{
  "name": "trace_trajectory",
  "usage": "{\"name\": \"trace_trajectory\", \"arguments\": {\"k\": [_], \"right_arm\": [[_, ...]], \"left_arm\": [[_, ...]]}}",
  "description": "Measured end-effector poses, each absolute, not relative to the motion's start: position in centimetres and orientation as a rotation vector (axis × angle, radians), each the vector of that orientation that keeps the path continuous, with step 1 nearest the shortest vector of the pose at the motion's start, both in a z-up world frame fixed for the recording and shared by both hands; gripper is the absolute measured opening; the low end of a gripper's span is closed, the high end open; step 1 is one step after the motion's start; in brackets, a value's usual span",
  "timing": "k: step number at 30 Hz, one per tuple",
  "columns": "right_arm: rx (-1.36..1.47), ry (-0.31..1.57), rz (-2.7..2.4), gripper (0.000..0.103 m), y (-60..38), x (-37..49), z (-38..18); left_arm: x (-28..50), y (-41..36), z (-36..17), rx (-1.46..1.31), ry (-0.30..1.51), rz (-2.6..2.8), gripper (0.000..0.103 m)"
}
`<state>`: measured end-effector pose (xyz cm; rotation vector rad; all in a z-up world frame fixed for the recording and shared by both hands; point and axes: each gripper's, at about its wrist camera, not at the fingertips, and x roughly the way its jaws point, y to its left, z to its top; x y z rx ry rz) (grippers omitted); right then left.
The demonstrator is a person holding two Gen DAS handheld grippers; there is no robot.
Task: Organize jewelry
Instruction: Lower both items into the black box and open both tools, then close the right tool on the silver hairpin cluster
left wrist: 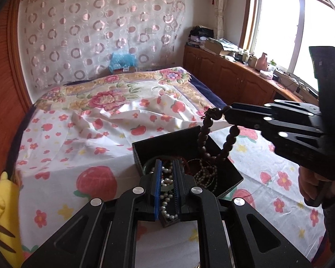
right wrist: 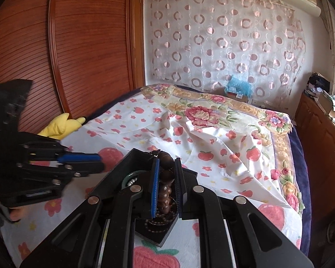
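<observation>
Dark wooden bead strand [left wrist: 206,138], limp and light, dangling lower right over open black box [left wrist: 167,144]; pinched near its top knot by right gripper [right wrist: 166,184]; left gripper [left wrist: 167,186] nearly closed over pearl string [left wrist: 166,198], likely slippery

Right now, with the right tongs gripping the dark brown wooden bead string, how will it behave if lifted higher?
The dark brown wooden bead string probably stays floppy: it droops in a loop from the right tongs. It may swing and drag against the black jewelry box.
</observation>
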<state>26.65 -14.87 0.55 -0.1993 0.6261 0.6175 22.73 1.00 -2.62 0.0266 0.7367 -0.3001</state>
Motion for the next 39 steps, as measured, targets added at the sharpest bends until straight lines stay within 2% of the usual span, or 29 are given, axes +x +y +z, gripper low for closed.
{"name": "trace_trajectory", "arguments": {"k": [4, 7, 13, 17, 30, 35, 39], "right_arm": [[-0.188, 0.638, 0.607, 0.015, -14.8, 27.3, 0.0], [-0.181, 0.648, 0.608, 0.015, -14.8, 27.5, -0.3], [-0.175, 0.66, 0.611, 0.016, -14.4, 27.4, -0.5], [-0.166, 0.667, 0.618, 0.016, -14.5, 26.9, -0.6], [-0.155, 0.713, 0.627, 0.017, -16.5, 21.1, -2.7], [-0.141, 0.753, 0.625, 0.026, -17.4, 18.6, -4.5], [-0.138, 0.778, 0.623, 0.028, -17.8, 16.9, -5.8]], "left_arm": [[22.3, 1.6, -2.4, 0.03, 0.73, -0.282, 0.01], [22.0, 2.0, -2.4, 0.028, 0.725, -0.272, 0.017], [21.6, 2.4, -2.6, 0.026, 0.726, -0.265, 0.019], [21.0, 2.6, -2.8, 0.024, 0.726, -0.26, 0.029], [16.4, 2.2, -4.4, 0.016, 0.748, -0.255, 0.033], [14.2, 1.9, -5.3, 0.015, 0.764, -0.256, 0.035], [12.6, 2.0, -6.0, 0.015, 0.778, -0.255, 0.035]]}}
